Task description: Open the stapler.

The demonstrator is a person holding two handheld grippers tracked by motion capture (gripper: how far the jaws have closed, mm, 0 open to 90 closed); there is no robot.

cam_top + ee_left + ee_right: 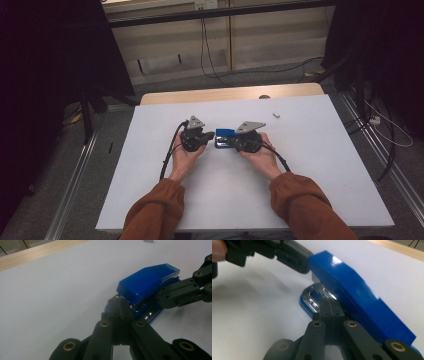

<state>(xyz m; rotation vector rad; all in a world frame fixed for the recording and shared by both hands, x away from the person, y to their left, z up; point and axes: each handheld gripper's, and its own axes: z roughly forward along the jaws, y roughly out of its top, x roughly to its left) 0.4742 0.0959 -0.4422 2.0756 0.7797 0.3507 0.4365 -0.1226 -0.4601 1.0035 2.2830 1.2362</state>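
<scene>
Stapler: the blue stapler [224, 137] sits near the middle of the white table [150, 190], lying between the two grippers, its top cover lifted off the base.
Left gripper: the left gripper [206, 135] comes in from nine o'clock, jaws pressed together with no gap, tips right at the stapler's front end where the shiny metal shows [117, 305]. Whether they nip the metal lip or only touch it, I cannot tell.
Right gripper: the right gripper [235, 142] comes in from three o'clock, jaws also pressed together, tips tucked under the raised cover against the chrome base plate [313, 297].
Step in hand: looks like working the stapler open from both ends.
How to do it well: I'd say keep one end pinned low to the table as the anchor, let the other do the lifting, and move slowly; the plastic cover is glossy and closed tips could skid off it.
Around: a small pale bit [276, 115] lies toward one o'clock, well apart. A wooden edge [230, 94] runs along twelve o'clock. Cables trail off each gripper toward the sleeves.
In the way: nothing on the table crowds them; the two sets of tips near each other are the only squeeze.
</scene>
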